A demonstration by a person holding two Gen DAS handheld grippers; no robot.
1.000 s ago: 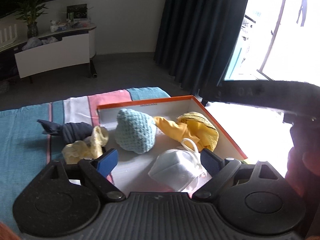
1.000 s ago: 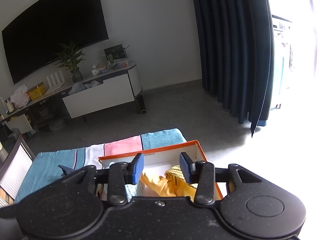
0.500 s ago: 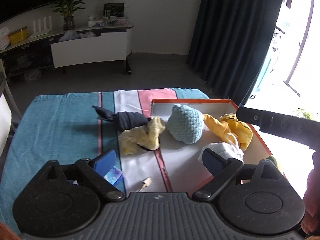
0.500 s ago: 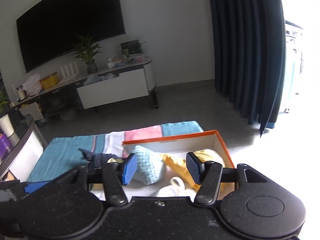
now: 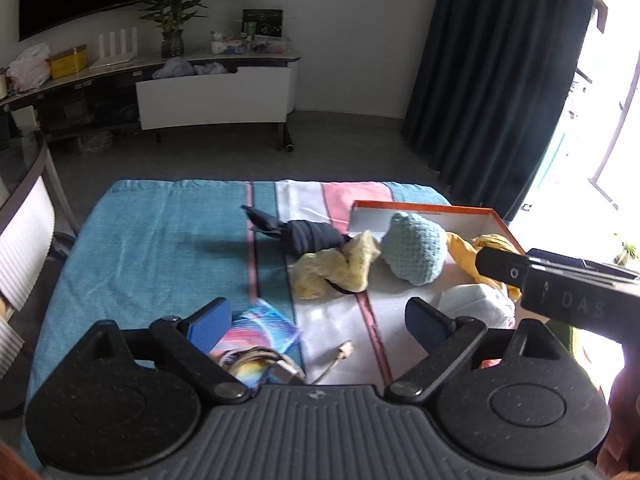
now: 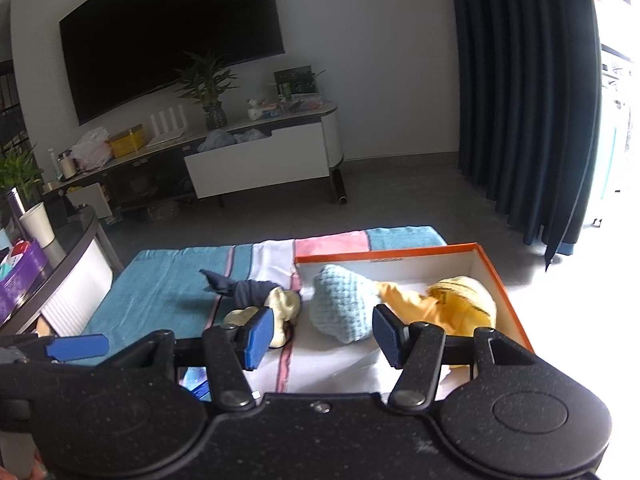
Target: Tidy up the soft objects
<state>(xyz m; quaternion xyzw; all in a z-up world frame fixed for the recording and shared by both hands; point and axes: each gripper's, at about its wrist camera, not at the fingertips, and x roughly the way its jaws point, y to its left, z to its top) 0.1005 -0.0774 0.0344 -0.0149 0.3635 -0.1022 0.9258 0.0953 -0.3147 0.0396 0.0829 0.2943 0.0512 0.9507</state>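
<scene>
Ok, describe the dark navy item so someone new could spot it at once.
Find the orange-rimmed box on the striped cloth. Just outside its left wall lies the navy bundle, touching the pale yellow cloth. It is the only dark piece, with a twisted tail pointing away from the box.

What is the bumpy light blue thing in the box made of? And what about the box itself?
The light blue thing looks like crocheted or knitted yarn, soft and matte: you can see rows of chunky little bumps all over it. It may be a hat, but that is hard to tell. The box looks like cardboard: thin stiff walls, orange outside, plain white inside, with a dull finish.
</scene>
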